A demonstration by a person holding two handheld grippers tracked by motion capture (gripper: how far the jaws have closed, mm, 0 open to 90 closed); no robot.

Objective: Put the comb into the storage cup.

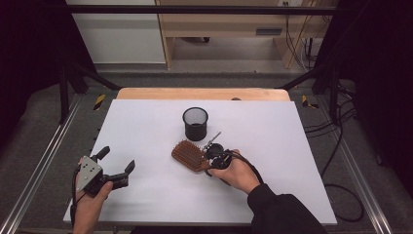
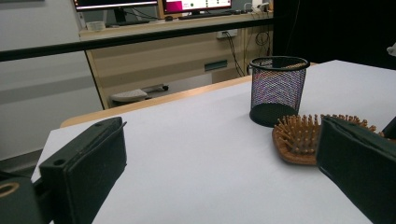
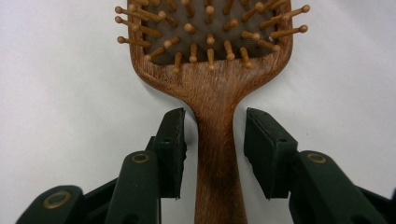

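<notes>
Right tool [image 3: 212, 140] straddles the hairbrush [image 3: 210, 70] handle mid-table, jaws narrow but not yet touching; squeeze squarely on the neck. Left tool [image 1: 116, 168] waits wide open.

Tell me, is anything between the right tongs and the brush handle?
Nothing visible. In the right gripper view the right tongs straddle the handle of the brush, with only a bare gap of table showing on each side; the pads do not yet touch it.
</notes>
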